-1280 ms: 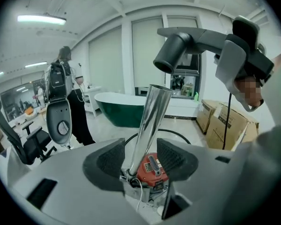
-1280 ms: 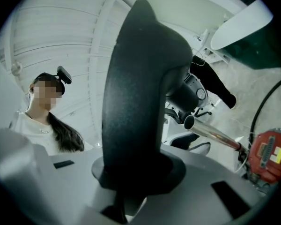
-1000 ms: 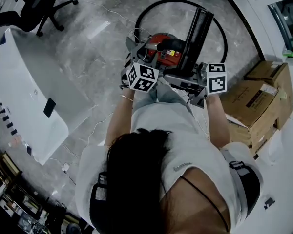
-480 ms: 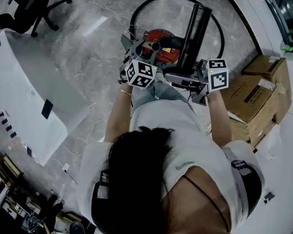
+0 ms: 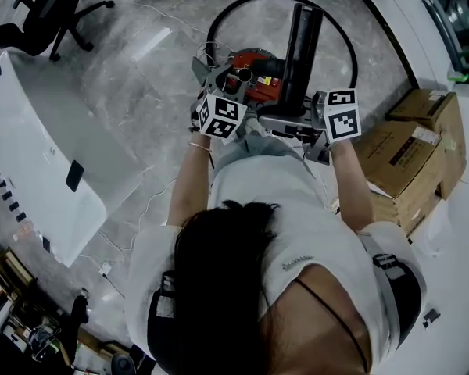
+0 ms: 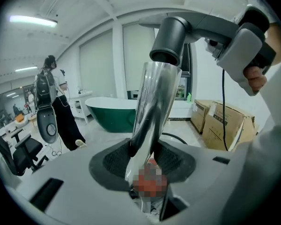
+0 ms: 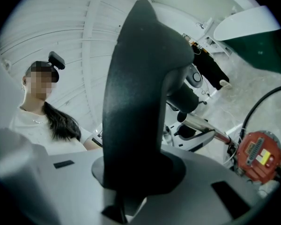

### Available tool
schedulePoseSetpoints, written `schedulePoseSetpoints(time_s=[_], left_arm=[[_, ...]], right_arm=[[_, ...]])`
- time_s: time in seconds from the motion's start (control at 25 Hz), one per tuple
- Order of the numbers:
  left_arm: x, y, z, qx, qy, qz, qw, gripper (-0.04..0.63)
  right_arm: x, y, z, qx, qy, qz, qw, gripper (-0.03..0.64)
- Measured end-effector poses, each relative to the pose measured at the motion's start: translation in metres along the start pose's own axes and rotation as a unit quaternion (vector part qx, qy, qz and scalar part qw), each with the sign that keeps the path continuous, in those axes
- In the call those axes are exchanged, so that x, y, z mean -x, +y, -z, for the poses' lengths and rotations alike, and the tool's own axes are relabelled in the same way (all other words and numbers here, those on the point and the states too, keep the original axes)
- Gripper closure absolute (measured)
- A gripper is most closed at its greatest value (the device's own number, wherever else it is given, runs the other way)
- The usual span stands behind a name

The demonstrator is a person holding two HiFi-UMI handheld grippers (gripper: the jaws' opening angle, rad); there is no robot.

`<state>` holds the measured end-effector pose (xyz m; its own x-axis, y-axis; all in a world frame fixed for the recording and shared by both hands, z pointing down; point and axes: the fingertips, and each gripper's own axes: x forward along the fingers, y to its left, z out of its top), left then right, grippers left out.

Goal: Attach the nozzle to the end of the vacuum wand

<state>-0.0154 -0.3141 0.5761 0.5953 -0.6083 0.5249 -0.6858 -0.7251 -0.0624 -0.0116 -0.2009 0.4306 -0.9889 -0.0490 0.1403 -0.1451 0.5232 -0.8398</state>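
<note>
The scene is a showroom-like room with a grey marbled floor [image 5: 141, 76]. A green bathtub [image 6: 110, 114] stands well behind the work, and stacked cardboard boxes [image 5: 410, 158] are at the person's right. Just in front of the person, the red vacuum body [image 5: 258, 80] sits on the floor.

Above it, the black nozzle [image 5: 301, 49] is held up, pointing away from the person. The right gripper [image 7: 138, 165] is clamped on it, the jaws pressed to either side of its dark body. The shiny vacuum wand [image 6: 154, 97] runs up from the left gripper [image 6: 146, 156]. Those jaws have just been closing, and the wand now sits between the two dark pads, which appear to press on it.

In the left gripper view, the wand's upper end meets the mouth of the nozzle's grey collar. How far it has gone in cannot be made out. The step in hand looks to be the mating itself: both parts are held, lined up and touching. The next move probably calls for keeping wand and collar on one axis and pushing them together until the joint seats. A firm hold on the smooth wand would keep it from slipping.

Little writing is legible. A yellow label [image 7: 261, 159] on the red body carries print too small to read, as do the box labels. The marker cubes [image 5: 221, 118] show only black-and-white square patterns.
</note>
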Motion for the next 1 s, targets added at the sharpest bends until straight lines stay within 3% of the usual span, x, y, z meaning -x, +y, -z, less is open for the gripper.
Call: schedulePoseSetpoints(time_s=[0.32,1.0], left_arm=[[-0.001,-0.003,-0.001,0.011,0.001,0.011,0.9999,0.437],[-0.006,-0.004,-0.006,0.041,-0.005,0.002,0.9992,0.437]], right_arm=[[0.002,-0.005,0.005,0.000,0.037,-0.003,0.999,0.545],[0.012,0.000,-0.013,-0.084,0.012,-0.097,0.992,0.545]])
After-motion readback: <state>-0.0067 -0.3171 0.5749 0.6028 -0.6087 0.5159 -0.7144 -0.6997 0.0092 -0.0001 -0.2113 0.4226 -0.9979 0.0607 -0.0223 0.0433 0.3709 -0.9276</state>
